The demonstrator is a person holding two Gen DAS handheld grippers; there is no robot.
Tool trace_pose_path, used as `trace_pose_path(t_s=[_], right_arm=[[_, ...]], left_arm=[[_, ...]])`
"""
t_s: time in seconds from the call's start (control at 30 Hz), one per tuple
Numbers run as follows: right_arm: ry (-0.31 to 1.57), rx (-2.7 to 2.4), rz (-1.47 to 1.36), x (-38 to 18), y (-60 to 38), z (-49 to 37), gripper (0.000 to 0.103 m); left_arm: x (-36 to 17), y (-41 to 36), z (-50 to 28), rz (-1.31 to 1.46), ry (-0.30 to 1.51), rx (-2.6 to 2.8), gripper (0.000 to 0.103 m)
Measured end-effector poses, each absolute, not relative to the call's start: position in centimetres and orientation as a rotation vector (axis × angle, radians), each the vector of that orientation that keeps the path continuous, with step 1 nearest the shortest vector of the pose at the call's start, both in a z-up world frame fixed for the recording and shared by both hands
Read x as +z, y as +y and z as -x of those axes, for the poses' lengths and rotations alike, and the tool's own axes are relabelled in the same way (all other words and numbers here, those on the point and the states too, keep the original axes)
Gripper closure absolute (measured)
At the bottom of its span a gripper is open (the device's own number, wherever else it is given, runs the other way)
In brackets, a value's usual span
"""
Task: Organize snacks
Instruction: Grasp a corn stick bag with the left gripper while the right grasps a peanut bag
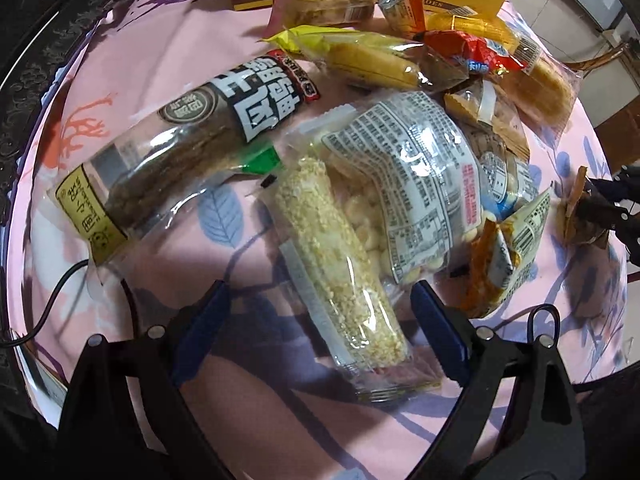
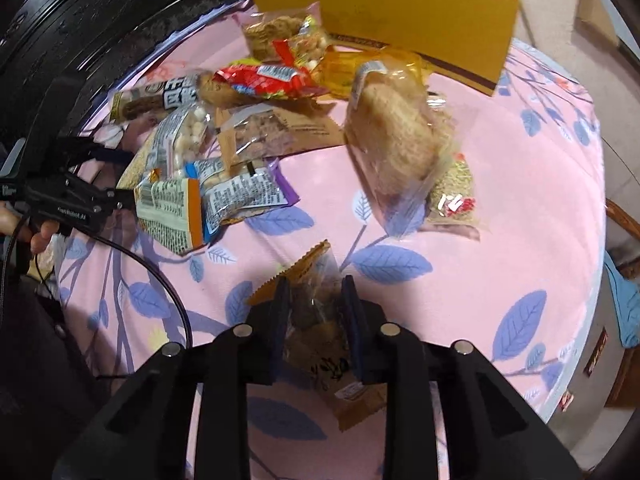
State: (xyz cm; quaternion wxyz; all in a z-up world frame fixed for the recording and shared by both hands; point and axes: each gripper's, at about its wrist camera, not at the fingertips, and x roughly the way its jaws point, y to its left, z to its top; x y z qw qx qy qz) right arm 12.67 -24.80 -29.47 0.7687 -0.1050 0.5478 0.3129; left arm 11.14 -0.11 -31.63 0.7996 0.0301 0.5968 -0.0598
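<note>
Left to right. Left gripper (image 1: 320, 312): jaws wide, straddling the pale crumb-coated snack pack (image 1: 340, 268) on the pink leaf-print cloth (image 1: 192, 240), pads apparently clear of it; the next move calls for closing on the pack. Far left, dark roll pack (image 1: 168, 152). Centre, snack pile (image 2: 240, 140) before the yellow box (image 2: 400, 12). Right gripper (image 2: 314, 316): jaws narrowed onto a small brown-edged packet (image 2: 316, 320), judged picked for sorting. Its contents and label are blurred; the destination is unclear.
</note>
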Motion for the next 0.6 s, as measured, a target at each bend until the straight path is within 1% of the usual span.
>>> trace_pose_path(t_s=[0.03,0.07,0.1,0.13,0.17,0.2,0.23,0.27,0.3,0.33,0.37,0.4,0.47,0.6], right_arm=[[1.206,0.696,0.245,-29.6,-24.6,-12.7,0.064],[1.227,0.712,0.283,-29.8,-24.4,-12.5,0.055],[1.238,0.717,0.318,-30.1,-24.2,-12.4,0.050],[1.249,0.717,0.351,-30.3,-24.0,-12.1,0.041],[1.241,0.723,0.395,-30.6,-23.8,-11.7,0.040],[1.218,0.730,0.430,-30.6,-23.6,-11.3,0.040],[1.197,0.731,0.472,-30.7,-23.4,-10.8,0.040],[1.180,0.724,0.510,-30.8,-23.1,-10.4,0.043],[1.180,0.728,0.511,-30.7,-23.1,-10.3,0.046],[1.182,0.721,0.507,-30.7,-23.1,-10.2,0.053],[1.182,0.713,0.507,-30.6,-23.1,-10.2,0.056],[1.182,0.706,0.499,-30.6,-23.2,-10.1,0.057],[1.189,0.684,0.440,-30.3,-23.6,-10.2,0.064],[1.178,0.634,0.306,-28.8,-25.0,-10.6,0.067]], left_arm=[[-31.5,-0.1,-10.9,-0.067,1.272,-0.133,0.019],[-31.3,-0.2,-10.8,-0.071,1.266,-0.142,0.028],[-31.1,-0.4,-10.9,-0.074,1.260,-0.154,0.033],[-30.8,-0.5,-10.8,-0.077,1.257,-0.164,0.040],[-30.8,-0.5,-10.7,-0.085,1.252,-0.170,0.043],[-30.5,-0.7,-10.9,-0.090,1.249,-0.171,0.044],[-30.5,-0.8,-10.9,-0.091,1.244,-0.172,0.048],[-30.4,-0.9,-10.8,-0.089,1.241,-0.174,0.058],[-30.2,-0.9,-10.7,-0.083,1.238,-0.177,0.062],[-30.2,-0.7,-10.3,-0.074,1.236,-0.177,0.067],[-30.1,-0.5,-10.2,-0.059,1.234,-0.177,0.070],[-30.0,-0.5,-10.2,-0.054,1.233,-0.178,0.072],[-29.7,-0.2,-9.7,-0.046,1.223,-0.184,0.073],[-28.6,0.7,-8.8,-0.028,1.179,-0.200,0.073]])
